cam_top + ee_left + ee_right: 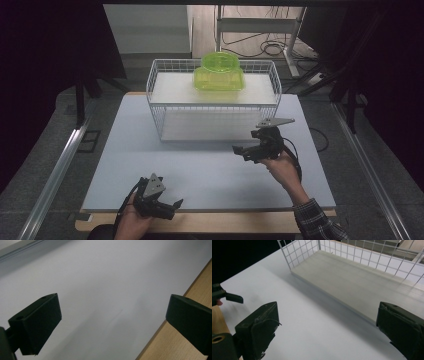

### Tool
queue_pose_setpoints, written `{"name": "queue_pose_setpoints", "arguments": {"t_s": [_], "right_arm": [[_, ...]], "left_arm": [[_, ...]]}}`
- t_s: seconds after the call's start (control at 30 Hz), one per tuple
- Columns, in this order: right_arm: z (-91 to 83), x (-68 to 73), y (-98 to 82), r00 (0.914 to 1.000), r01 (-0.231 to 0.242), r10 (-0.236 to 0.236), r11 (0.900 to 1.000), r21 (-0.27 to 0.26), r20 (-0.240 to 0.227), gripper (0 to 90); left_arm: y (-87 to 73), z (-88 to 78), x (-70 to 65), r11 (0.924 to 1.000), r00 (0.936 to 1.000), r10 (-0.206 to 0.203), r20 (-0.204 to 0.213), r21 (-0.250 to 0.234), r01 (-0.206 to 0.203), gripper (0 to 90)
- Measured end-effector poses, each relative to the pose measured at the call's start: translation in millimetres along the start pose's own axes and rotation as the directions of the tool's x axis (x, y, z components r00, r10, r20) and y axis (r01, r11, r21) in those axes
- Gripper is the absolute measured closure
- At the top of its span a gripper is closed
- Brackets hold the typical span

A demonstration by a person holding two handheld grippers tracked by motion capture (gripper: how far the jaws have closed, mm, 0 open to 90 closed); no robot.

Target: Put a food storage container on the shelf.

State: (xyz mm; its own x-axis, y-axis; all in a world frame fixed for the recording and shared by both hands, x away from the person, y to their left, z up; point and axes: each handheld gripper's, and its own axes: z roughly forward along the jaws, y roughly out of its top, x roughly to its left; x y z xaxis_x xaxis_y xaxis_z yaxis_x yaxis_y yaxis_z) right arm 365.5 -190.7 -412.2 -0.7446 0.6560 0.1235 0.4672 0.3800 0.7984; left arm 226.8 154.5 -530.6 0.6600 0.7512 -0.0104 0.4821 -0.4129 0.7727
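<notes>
So, seen from the high view: a white wire basket [159, 107] is parked at the 12 o'clock end of the pale grey table mat [130, 165], and a neon green plastic container [219, 74] is set on the white shelf board inside it, up toward the basket's far side and a bit right of middle. The container is upright, with a rounded raised part on top. Nothing is touching it.

The right gripper [244, 151] is held just in front of the basket's near wall, around 4 o'clock from the container, with its tips pointed toward 9 o'clock. Its jaws are spread wide and nothing is gripped between them. In the right gripper view the same gripper [325, 327] is seen with bare mat in the gap, the basket's lower board [352, 282] stretching off toward 1 o'clock, and the other gripper's tip just caught at the 9 o'clock edge.

The left gripper [171, 207] is kept way down at the 6 o'clock edge of the mat, well apart from the basket, held in the person's hand. Its jaws are also wide apart and empty; in the left gripper view [110, 322] only plain mat is framed between them, with the wooden table edge [197, 287] running past the right-hand jaw.
</notes>
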Motion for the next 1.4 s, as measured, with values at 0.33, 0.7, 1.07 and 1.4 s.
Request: {"name": "queue_pose_setpoints", "arguments": {"t_s": [0.33,0.7,1.07,1.4], "right_arm": [[3.6,3.0,-20.9,0.9999,-0.016,0.016,1.0,-0.008,-0.001,4.9],[1.2,9.1,-34.2,1.0,-0.008,0.008,1.0,-0.002,0.002,4.9],[-7.1,12.7,-48.7,0.9997,0.006,-0.006,1.0,0.004,0.024,4.9],[-18.8,15.1,-59.6,0.9984,0.019,-0.018,1.0,-0.005,0.053,4.8]], "left_arm": [[0.2,-0.2,-0.3,1.0,1.0,0.004,-0.005,0.0,-0.004,0.0],[0.2,-0.3,-0.2,1.0,1.0,0.007,-0.006,0.003,-0.007,0.0],[0.0,0.0,0.2,1.0,0.9999,0.007,-0.009,0.006,-0.007,0.0],[-0.1,0.7,0.5,0.9999,0.9999,0.009,-0.01,0.012,-0.009,0.0]]}}
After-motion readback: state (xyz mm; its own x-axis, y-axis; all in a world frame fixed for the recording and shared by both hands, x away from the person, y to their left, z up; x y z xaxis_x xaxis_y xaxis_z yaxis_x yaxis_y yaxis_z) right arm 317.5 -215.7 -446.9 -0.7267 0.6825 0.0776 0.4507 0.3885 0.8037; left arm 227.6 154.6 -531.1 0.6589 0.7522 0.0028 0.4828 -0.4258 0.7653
